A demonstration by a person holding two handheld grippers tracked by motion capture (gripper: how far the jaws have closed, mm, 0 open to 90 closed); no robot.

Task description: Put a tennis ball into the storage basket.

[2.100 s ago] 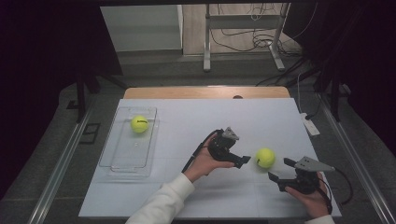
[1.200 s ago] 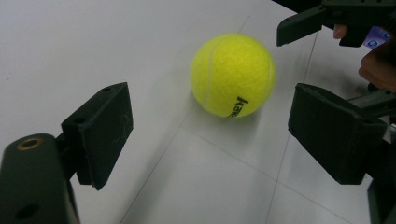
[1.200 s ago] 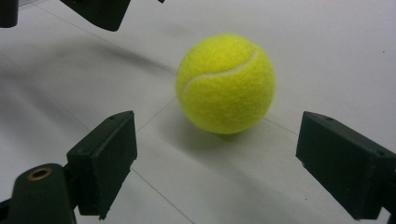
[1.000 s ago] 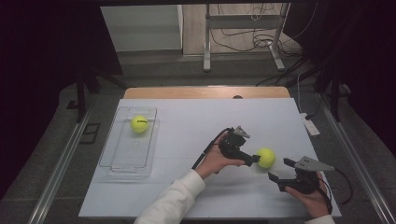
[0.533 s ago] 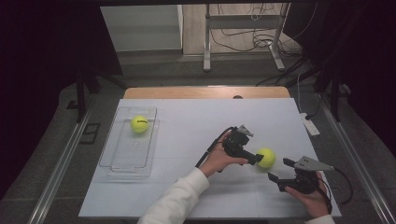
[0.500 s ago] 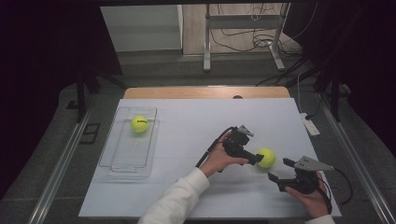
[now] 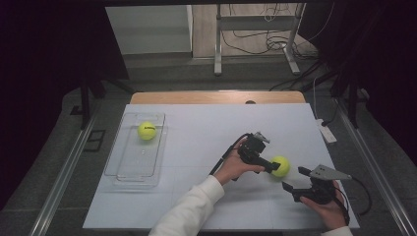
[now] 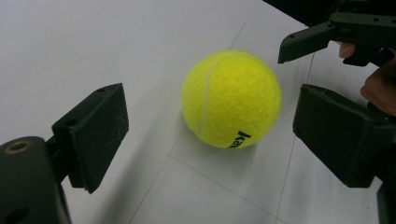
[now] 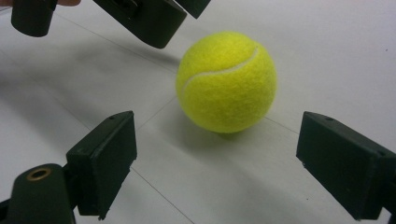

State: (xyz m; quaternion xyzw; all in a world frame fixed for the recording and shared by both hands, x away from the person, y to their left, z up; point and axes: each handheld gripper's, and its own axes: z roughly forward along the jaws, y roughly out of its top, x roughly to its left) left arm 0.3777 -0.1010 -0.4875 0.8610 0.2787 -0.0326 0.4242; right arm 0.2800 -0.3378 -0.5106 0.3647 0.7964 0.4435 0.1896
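Left gripper (image 7: 273, 167) jaws have just been opening wide around the tennis ball (image 7: 280, 166) on the surface (image 7: 206, 128), not touching; right gripper (image 7: 290, 191) gapes empty nearby. One nudge and I bet it rolls away.

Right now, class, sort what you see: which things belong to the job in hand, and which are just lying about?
In the job:
- tennis ball on the table, between the open jaws
- left claw, jaws just been opening, not pressing the ball
- right claw, open, facing the ball

Lying about:
- clear tray
- second tennis ball in that tray
- white table
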